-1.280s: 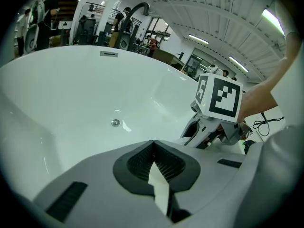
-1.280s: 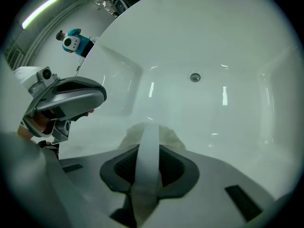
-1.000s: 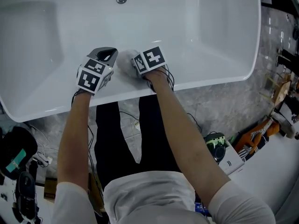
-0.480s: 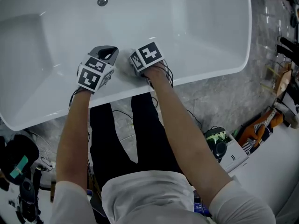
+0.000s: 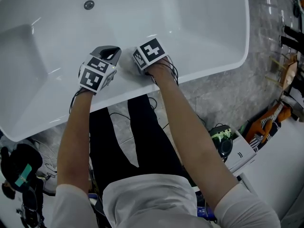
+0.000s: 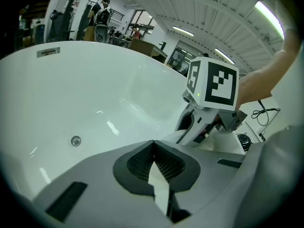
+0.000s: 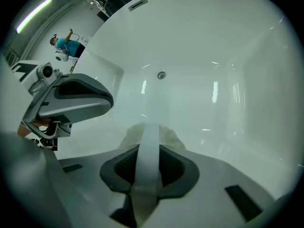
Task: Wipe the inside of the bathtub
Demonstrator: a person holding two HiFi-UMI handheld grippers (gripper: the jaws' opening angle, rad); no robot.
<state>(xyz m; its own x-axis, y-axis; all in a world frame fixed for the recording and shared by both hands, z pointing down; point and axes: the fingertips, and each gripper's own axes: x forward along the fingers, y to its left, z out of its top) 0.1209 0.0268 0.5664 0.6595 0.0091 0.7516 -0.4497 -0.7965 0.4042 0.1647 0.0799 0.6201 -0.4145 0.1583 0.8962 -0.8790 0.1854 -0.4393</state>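
Observation:
The white bathtub (image 5: 204,68) fills the top of the head view, its drain (image 5: 89,4) at the far wall. Both grippers sit at the near rim, side by side. My right gripper (image 5: 135,64) is shut on a pale wiping cloth (image 7: 148,133), which bunches beyond the jaws against the tub's inner wall. In the head view the cloth is hidden under the gripper. My left gripper (image 5: 110,56) hangs just left of it over the inner slope, jaws shut with nothing in them. The drain (image 7: 161,75) lies further down the tub.
Behind the rim is a grey marbled floor with cables. A black and green device (image 5: 221,144) and a white box (image 5: 237,158) lie to the right, an orange tool (image 5: 266,122) beyond them. Dark equipment (image 5: 19,170) stands at the lower left.
The tub and drain have slid left in the head view, so both grippers stand further right along the near wall. The cloth, visible between the grippers a second ago, is now covered.

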